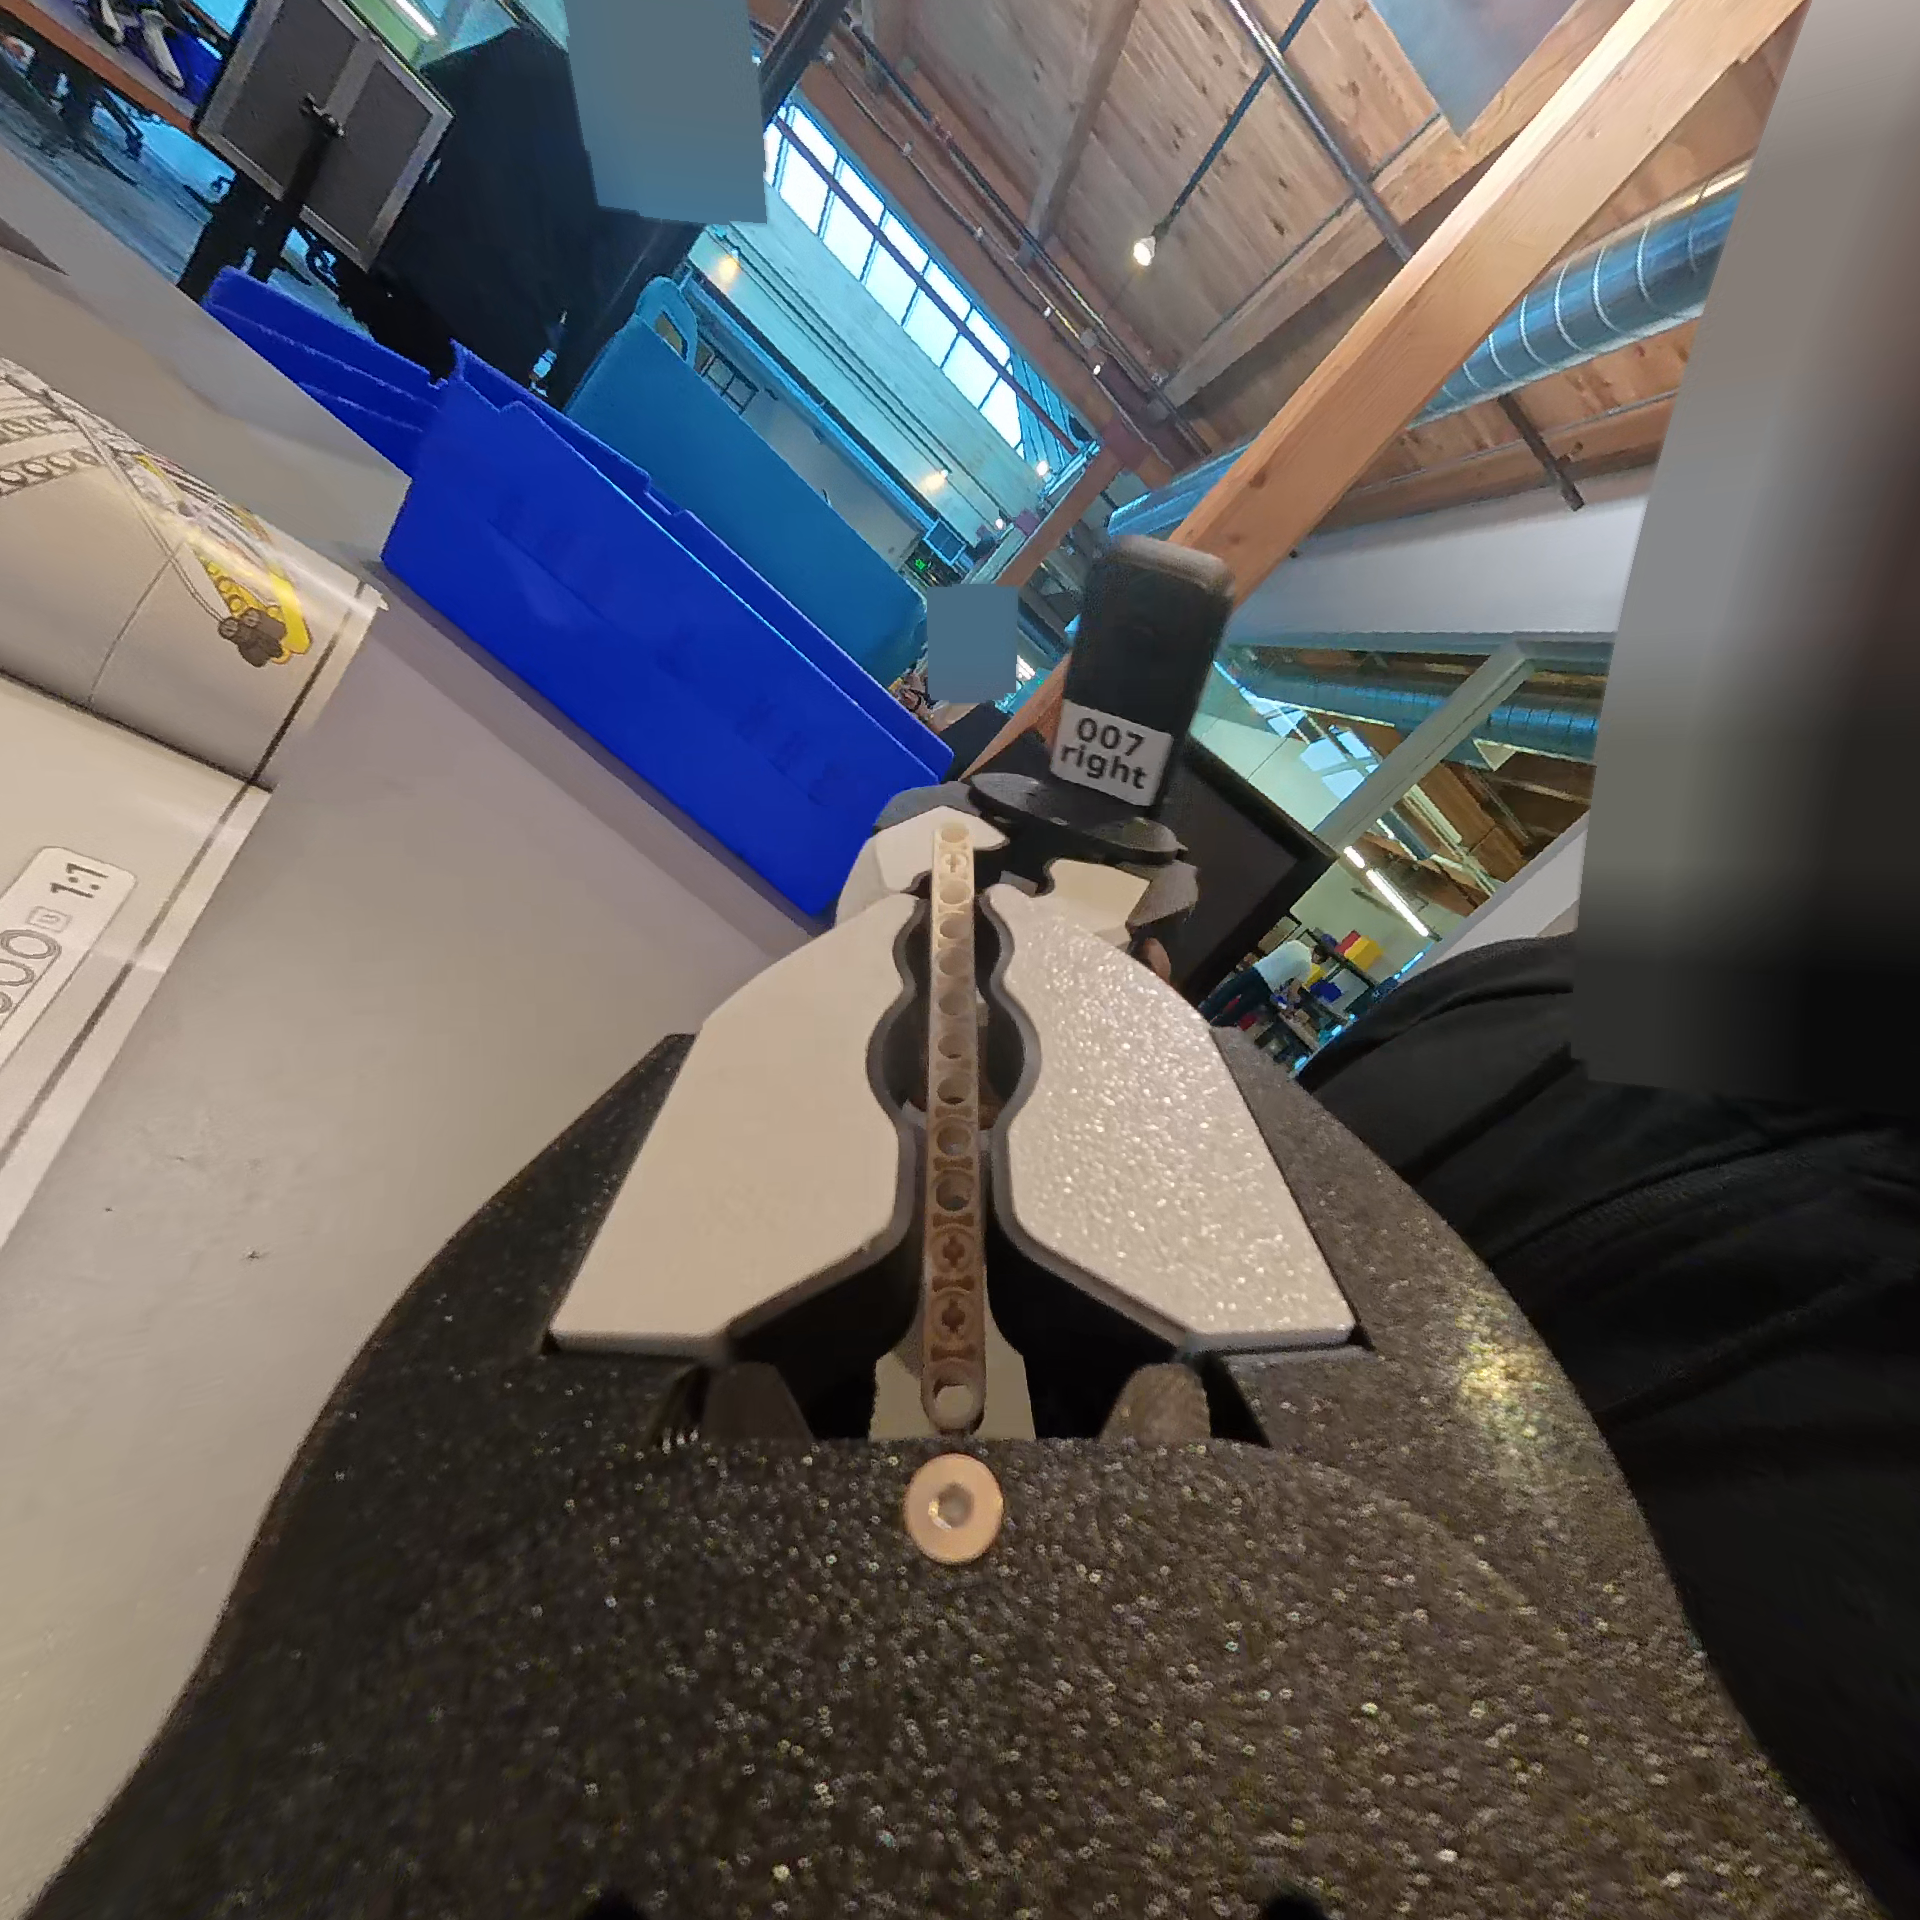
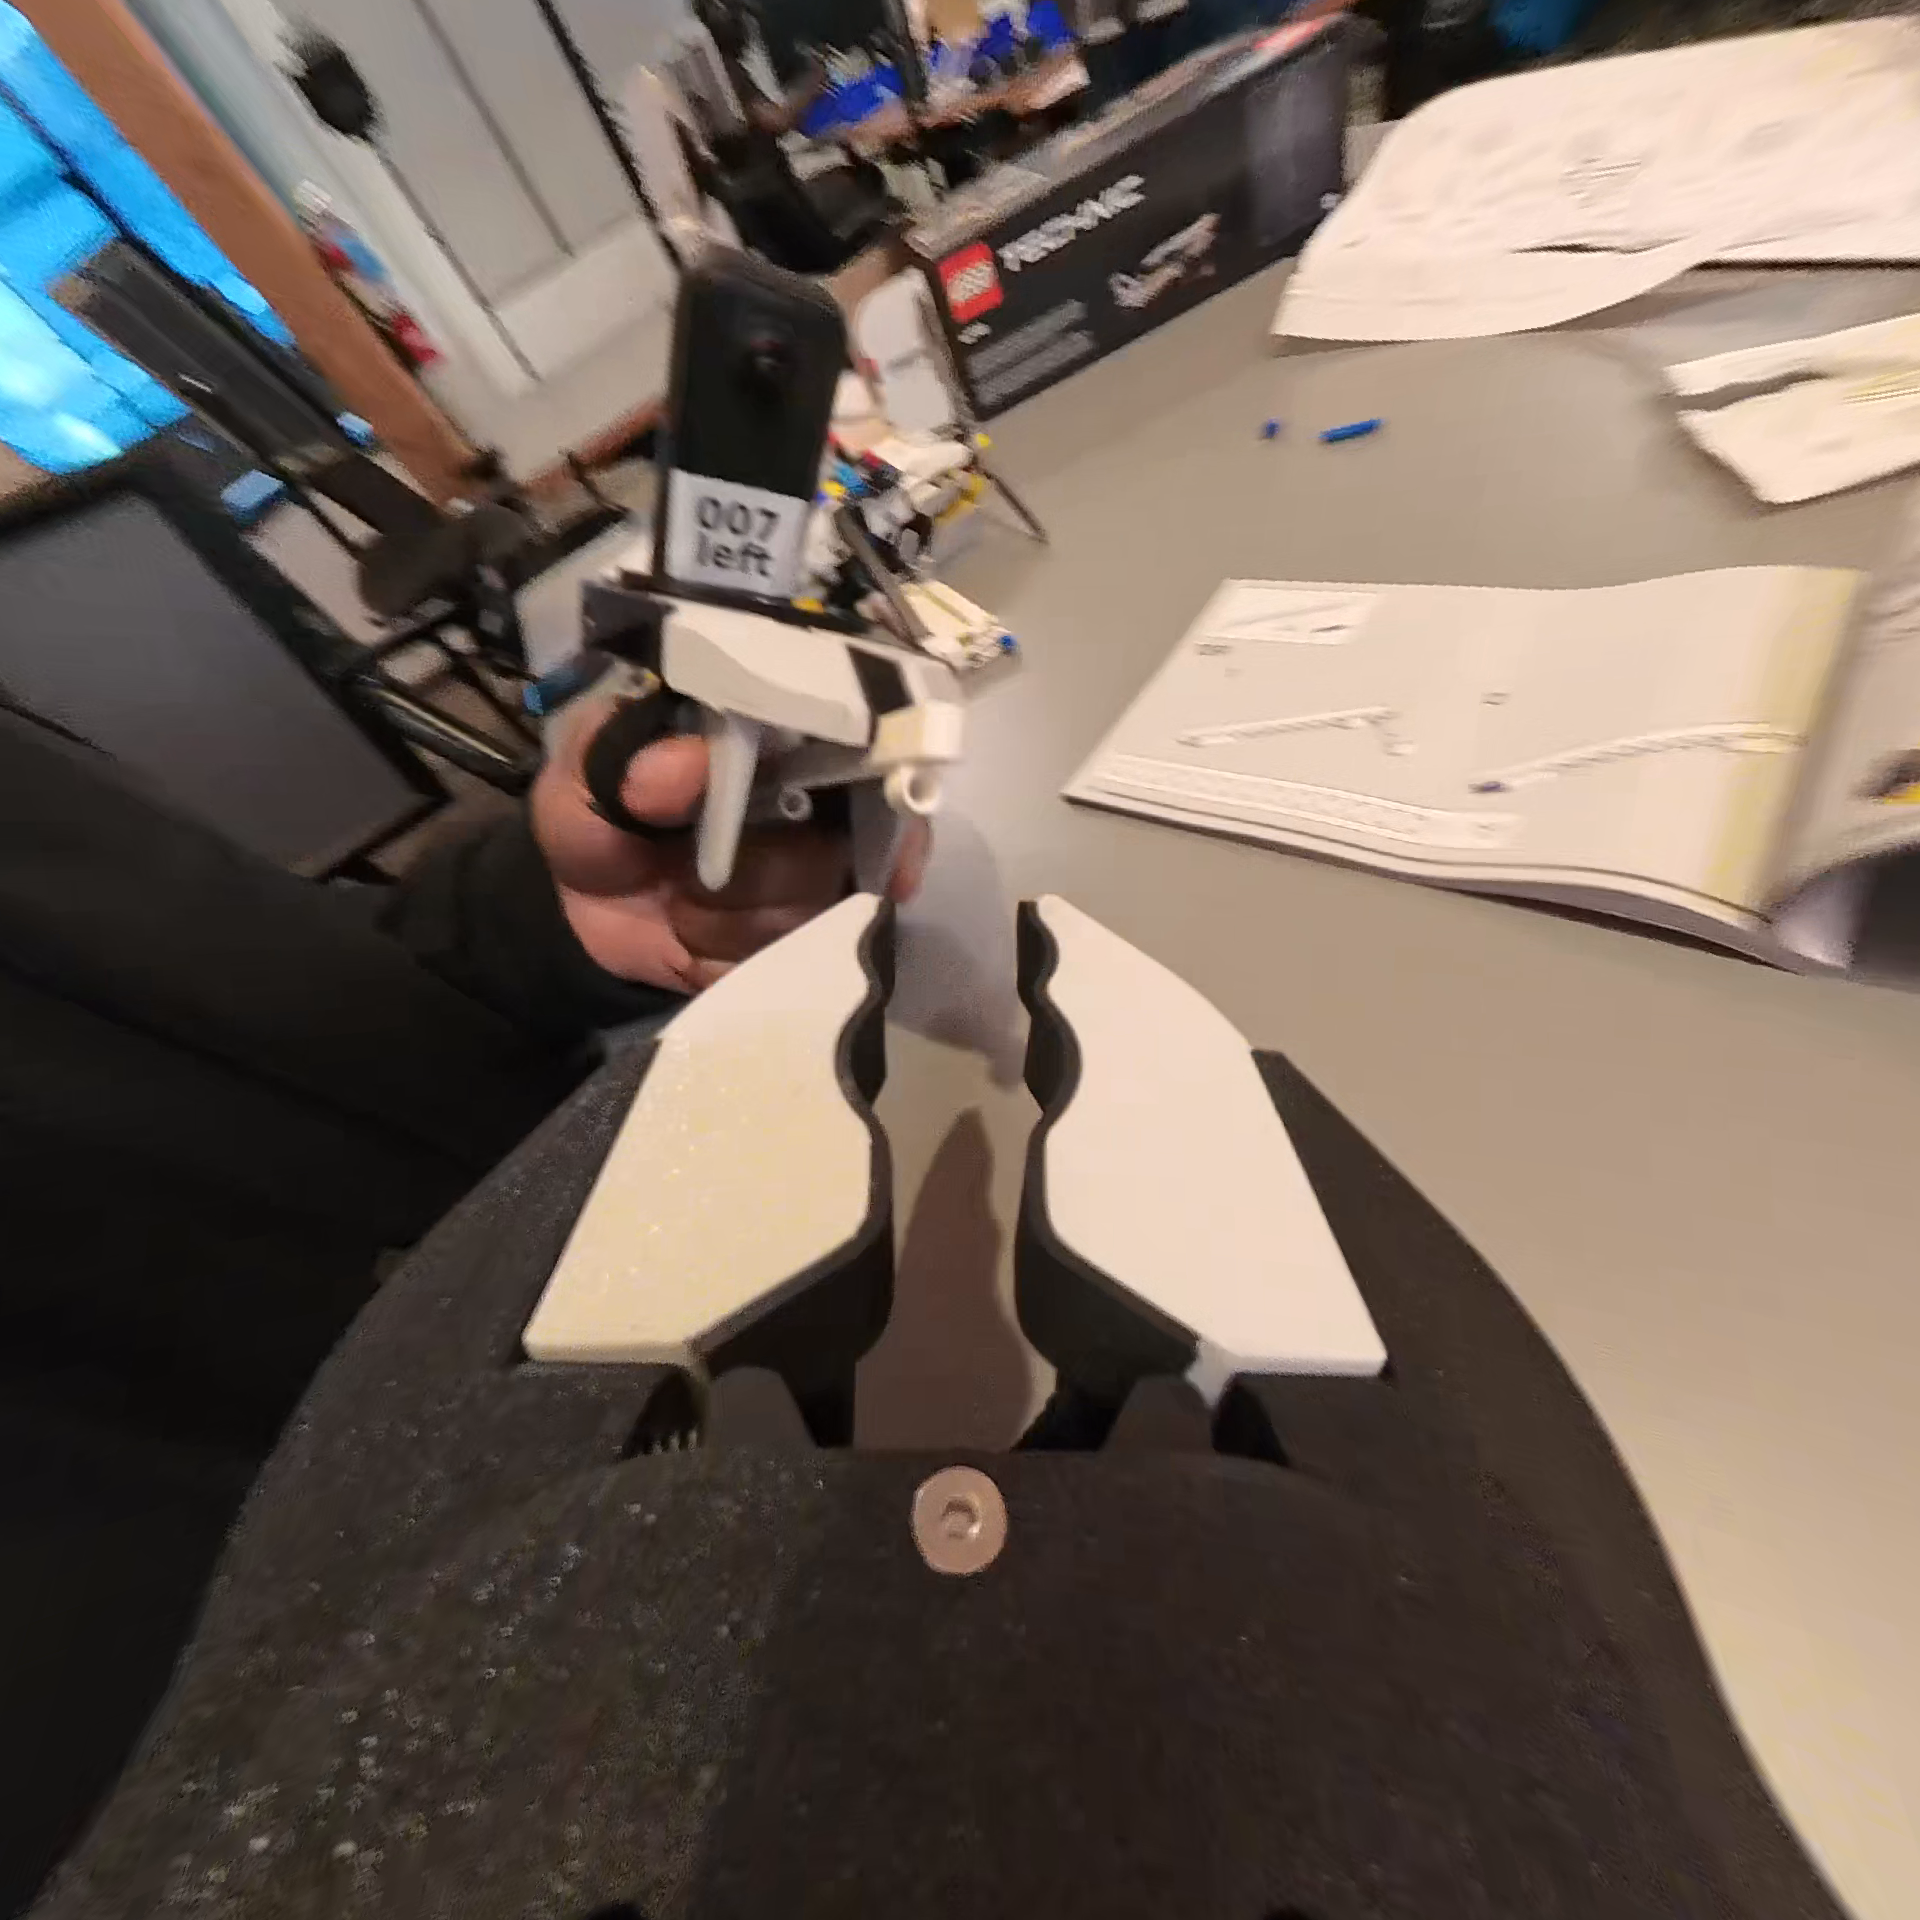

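Grey bench [image 2: 1351,1091] surface fills the right wrist view, with an open instruction booklet [image 2: 1455,748], loose printed sheets [image 2: 1610,177], a dark product box [image 2: 1122,281] and a partly built white model [image 2: 935,613] set out on it; blue bins [image 1: 644,623] and a timber-beamed ceiling [image 1: 1403,343] are seen in the left wrist view. The left gripper [image 1: 954,883] is clamped on a long, pale perforated beam [image 1: 951,1091], which lies lengthwise along the channel between the two fingers [image 1: 790,1143], its far end projecting just past the fingertips and its near end sitting close to the gripper body. The right gripper [image 2: 954,914] is held with its fingers [image 2: 1143,1143] apart; nothing is gripped by it, and a blurred pale shape, too smeared to be identified, is seen beyond the gap. In the left wrist view the right gripper appears directly behind the projecting beam end, very near it; whether contact is made cannot be told. In the right wrist view the left gripper is seen held in a hand [image 2: 644,862] above the bench edge, with a small white ringed part [image 2: 914,792] at its front end. The step in hand is judged to be a close alignment of the two grippers about the beam. Any further motion is judged to call for fine alignment of the parted fingers with the narrow beam tip, and for a firm clamp on the beam.
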The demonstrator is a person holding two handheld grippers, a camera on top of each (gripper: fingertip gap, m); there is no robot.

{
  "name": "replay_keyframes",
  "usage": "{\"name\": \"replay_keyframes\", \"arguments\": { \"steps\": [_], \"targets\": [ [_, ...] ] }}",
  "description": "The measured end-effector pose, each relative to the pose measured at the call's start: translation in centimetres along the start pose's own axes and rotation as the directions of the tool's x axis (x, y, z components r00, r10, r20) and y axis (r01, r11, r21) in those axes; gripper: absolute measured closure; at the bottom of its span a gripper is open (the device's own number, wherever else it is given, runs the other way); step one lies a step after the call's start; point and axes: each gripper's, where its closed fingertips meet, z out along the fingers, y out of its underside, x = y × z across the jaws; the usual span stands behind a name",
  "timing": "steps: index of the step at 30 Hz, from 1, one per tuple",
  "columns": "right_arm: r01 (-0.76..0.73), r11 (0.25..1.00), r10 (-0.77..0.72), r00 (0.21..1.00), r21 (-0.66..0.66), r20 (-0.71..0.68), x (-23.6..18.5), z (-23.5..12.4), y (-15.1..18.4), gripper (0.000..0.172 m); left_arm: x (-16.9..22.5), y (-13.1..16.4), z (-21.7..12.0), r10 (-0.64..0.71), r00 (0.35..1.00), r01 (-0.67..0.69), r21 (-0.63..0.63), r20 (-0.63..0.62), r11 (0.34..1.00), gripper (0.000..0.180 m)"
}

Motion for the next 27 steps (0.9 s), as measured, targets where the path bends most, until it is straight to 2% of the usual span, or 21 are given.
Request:
{"name": "replay_keyframes", "arguments": {
  "steps": [4, 8, 10, 13, 16, 19, 21, 22, 23, 24, 27],
  "targets": [
    [-0.058, 0.997, 0.053, 0.992, 0.046, 0.113, -0.9, 0.7, -0.7, 0.151, 0.3, 0.4, 0.2, 0.016, 1.000, -0.017, -0.026, -0.006, 1.000, 0.172],
    [-0.046, 0.997, 0.039, 0.992, 0.066, 0.117, -0.8, 0.6, -1.1, 0.163, 0.1, 0.8, 0.4, 0.018, 1.000, -0.018, -0.055, 0.004, 0.998, 0.172],
    [0.001, 0.997, -0.004, 0.999, 0.072, 0.050, -0.2, 0.7, -1.0, 0.163, -0.4, 0.7, 0.5, 0.013, 0.999, -0.011, -0.053, 0.038, 0.999, 0.173],
    [0.141, 0.988, -0.133, 0.984, 0.058, -0.121, 1.1, 0.9, -0.8, 0.164, -1.3, 0.9, 0.6, -0.004, 0.993, 0.011, -0.061, 0.115, 0.998, 0.173],
    [0.304, 0.953, -0.286, 0.907, 0.010, -0.310, 2.1, 1.0, -0.6, 0.164, -1.9, 1.0, 0.6, -0.023, 0.984, 0.032, -0.051, 0.176, 0.998, 0.172],
    [0.459, 0.884, -0.443, 0.760, -0.089, -0.475, 2.9, 1.0, -0.5, 0.165, -2.4, 1.1, 0.5, -0.062, 0.974, 0.072, -0.039, 0.219, 0.997, 0.172],
    [0.542, 0.823, -0.536, 0.645, -0.169, -0.544, 3.2, 1.0, -0.5, 0.165, -2.5, 1.1, 0.5, -0.093, 0.969, 0.100, -0.019, 0.230, 0.995, 0.172],
    [0.565, 0.803, -0.563, 0.612, -0.191, -0.555, 3.2, 1.0, -0.4, 0.165, -2.6, 1.1, 0.4, -0.111, 0.967, 0.115, -0.008, 0.231, 0.993, 0.172],
    [0.562, 0.807, -0.557, 0.625, -0.179, -0.547, 3.0, 1.0, -0.3, 0.165, -2.5, 1.0, 0.3, -0.130, 0.966, 0.132, 0.010, 0.225, 0.991, 0.173],
    [0.528, 0.838, -0.515, 0.683, -0.137, -0.519, 2.8, 1.1, -0.1, 0.165, -2.4, 1.1, 0.2, -0.141, 0.966, 0.142, 0.012, 0.217, 0.990, 0.173],
    [0.248, 0.967, -0.218, 0.922, 0.056, -0.321, 1.9, 1.0, 0.4, 0.165, -2.4, 1.2, 0.2, -0.112, 0.964, 0.113, 0.010, 0.241, 0.994, 0.173]
  ]
}}
